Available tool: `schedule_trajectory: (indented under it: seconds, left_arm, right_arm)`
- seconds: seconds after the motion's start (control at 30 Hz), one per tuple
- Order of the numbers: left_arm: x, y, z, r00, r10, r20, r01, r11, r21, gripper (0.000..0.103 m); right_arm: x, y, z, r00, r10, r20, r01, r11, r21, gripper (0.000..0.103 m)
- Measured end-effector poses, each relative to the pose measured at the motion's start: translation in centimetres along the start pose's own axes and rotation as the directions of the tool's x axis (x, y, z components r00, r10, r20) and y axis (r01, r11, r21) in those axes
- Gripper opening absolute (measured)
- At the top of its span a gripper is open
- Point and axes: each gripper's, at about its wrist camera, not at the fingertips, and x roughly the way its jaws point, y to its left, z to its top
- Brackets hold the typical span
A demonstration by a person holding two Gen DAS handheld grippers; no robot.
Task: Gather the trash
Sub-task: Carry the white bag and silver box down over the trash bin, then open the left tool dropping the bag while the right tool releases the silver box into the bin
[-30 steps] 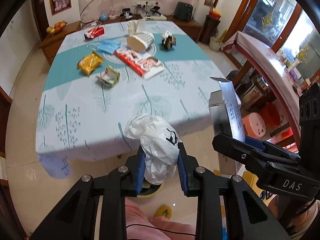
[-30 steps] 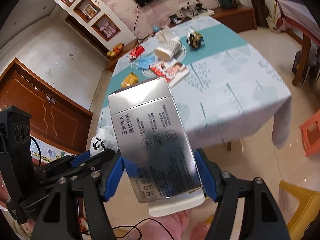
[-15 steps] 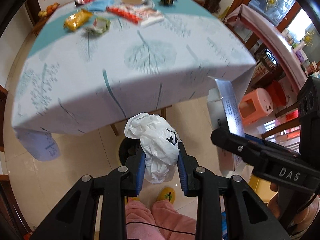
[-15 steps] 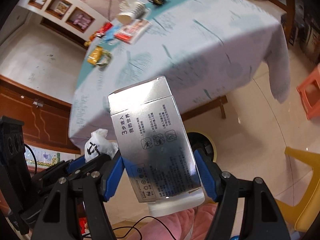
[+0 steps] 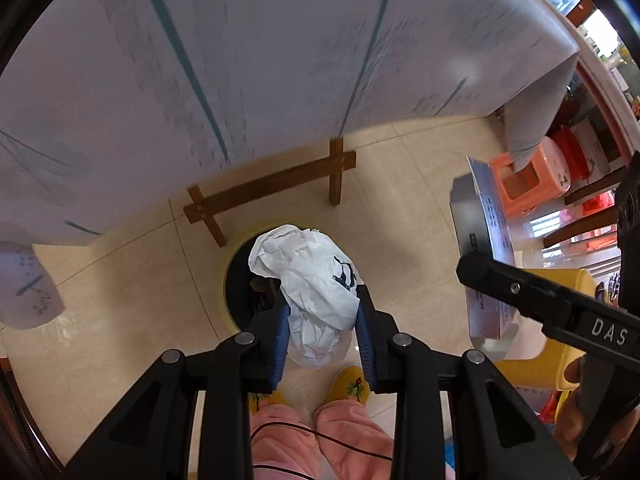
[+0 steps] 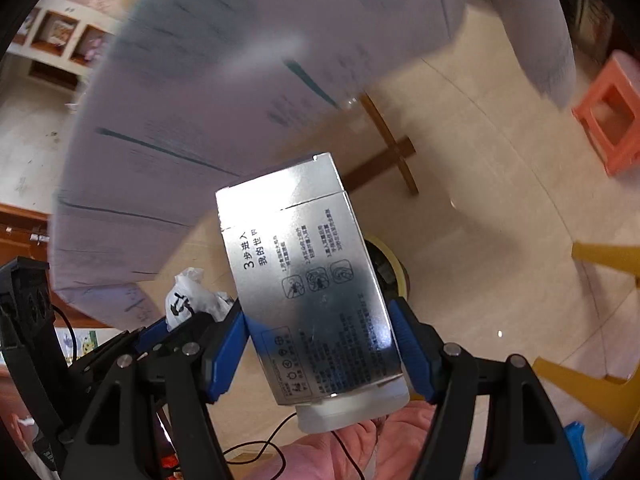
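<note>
My left gripper [image 5: 322, 320] is shut on a crumpled white plastic bag [image 5: 316, 280] and holds it above a round yellow-rimmed trash bin [image 5: 236, 280] on the floor; the bag also shows in the right wrist view [image 6: 188, 300]. My right gripper [image 6: 320, 344] is shut on a silver carton with printed text [image 6: 304, 280], held just right of the bag; the carton also shows in the left wrist view [image 5: 480, 248]. The bin's rim shows behind the carton in the right wrist view [image 6: 394, 268].
The table's hanging white cloth [image 5: 280, 60] and wooden cross foot [image 5: 272, 188] lie just beyond the bin. An orange stool [image 5: 528, 176] and a yellow chair [image 5: 560, 320] stand to the right. The person's pink legs and yellow slippers [image 5: 348, 384] are below.
Both grippers have swung down from over the tabletop toward the floor, still holding the bag and the carton. The trash bin under the table edge has come into view.
</note>
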Motion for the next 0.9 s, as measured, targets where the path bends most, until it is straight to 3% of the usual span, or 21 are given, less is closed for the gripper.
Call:
schedule_trajectory:
  seconds: [0.23,0.3,0.33,0.6,0.9]
  left_arm:
    - [4.9,0.5,-0.5,1.000,0.024,0.009,-0.024,0.999,0.034,0.037]
    - [5.5,0.6,-0.7,0.999,0.038,0.013,-0.038,0.998,0.043,0.062]
    - [5.9,0.8,-0.8,0.999,0.045,0.014,-0.045,0.998,0.044,0.066]
    - [7.3,3.3,-1.3,0.997,0.079,-0.005,-0.079,0.997,0.023,0.068]
    - [4.5,6.5,-2.8,0.992,0.120,0.043,-0.117,0.991,-0.066,0.068]
  right_arm:
    - [4.9,-1.4,-0.9,0.999,-0.020,-0.040,0.021,0.999,0.027,0.070]
    - [5.8,-1.5,-1.0,0.999,-0.018,-0.045,0.020,0.999,0.032,0.070]
    - [6.3,-1.4,-1.1,0.999,-0.017,-0.047,0.019,0.999,0.032,0.070]
    - [8.2,-1.0,-1.2,0.998,-0.014,-0.064,0.015,1.000,0.020,0.070]
    - [10.3,0.5,-0.7,0.995,-0.014,-0.096,0.013,1.000,-0.007,0.071]
